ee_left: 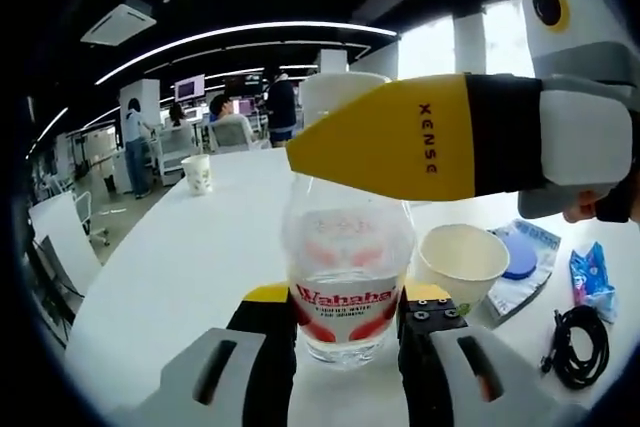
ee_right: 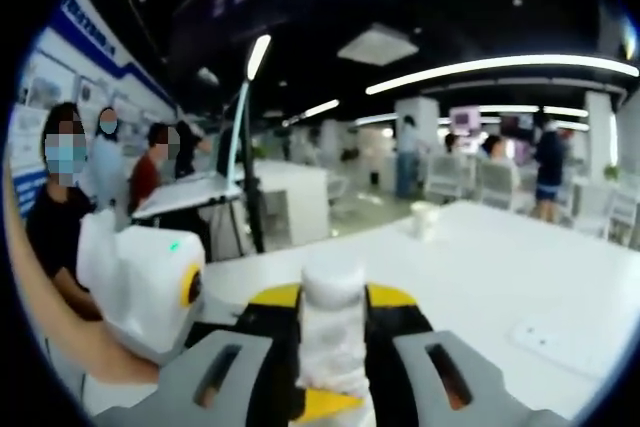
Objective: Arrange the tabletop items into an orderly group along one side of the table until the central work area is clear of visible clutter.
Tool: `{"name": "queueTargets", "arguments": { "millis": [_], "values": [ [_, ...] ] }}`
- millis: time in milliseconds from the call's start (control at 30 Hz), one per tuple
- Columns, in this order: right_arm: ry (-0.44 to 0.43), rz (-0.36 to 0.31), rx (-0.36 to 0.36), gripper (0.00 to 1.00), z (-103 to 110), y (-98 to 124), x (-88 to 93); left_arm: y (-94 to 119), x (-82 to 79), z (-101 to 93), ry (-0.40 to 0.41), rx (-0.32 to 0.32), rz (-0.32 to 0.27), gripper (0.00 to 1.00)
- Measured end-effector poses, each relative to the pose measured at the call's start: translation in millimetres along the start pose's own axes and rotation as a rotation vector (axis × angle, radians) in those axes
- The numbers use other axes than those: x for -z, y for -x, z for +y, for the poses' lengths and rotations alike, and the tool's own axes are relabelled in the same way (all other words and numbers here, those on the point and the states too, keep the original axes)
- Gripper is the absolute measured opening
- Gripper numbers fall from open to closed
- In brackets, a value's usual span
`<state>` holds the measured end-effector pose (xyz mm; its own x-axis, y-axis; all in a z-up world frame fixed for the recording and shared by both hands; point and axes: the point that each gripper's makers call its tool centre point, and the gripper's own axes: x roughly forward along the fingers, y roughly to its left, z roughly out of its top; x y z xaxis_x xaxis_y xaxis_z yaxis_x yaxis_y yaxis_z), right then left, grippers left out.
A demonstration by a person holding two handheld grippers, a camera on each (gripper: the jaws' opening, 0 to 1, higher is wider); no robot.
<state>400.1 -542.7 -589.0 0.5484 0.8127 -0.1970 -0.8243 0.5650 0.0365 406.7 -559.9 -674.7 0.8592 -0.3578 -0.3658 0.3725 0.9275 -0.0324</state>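
I have the water bottle (ee_left: 347, 277) standing on the white table (ee_left: 190, 267), just left of the paper cup (ee_left: 460, 262). My left gripper (ee_left: 347, 322) is closed on its lower body; my right gripper (ee_right: 333, 332) pinches what looks like its white cap (ee_right: 333, 282). Clear thin plastic, red label, part full — light, slippery, easily squashed, so I'd keep hold low.

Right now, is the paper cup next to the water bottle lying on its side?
No, the paper cup stands upright with its open mouth facing up, just beside the water bottle on the white table.
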Motion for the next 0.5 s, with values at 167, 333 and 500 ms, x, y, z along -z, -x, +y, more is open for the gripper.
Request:
{"name": "queueTargets", "arguments": {
  "millis": [167,333,500],
  "values": [
    [0.008,0.001,-0.003,0.2,-0.2,-0.4,0.3,-0.3,-0.3,0.1,0.009,-0.012,-0.014,0.39],
    [0.028,0.002,-0.005,0.2,0.4,-0.4,0.7,-0.2,-0.1,0.2,0.01,-0.014,-0.006,0.39],
    [0.043,0.012,-0.007,0.22,1.5,0.4,1.9,1.7,-1.6,-2.0,0.041,-0.003,-0.014,0.42]
  ]
}}
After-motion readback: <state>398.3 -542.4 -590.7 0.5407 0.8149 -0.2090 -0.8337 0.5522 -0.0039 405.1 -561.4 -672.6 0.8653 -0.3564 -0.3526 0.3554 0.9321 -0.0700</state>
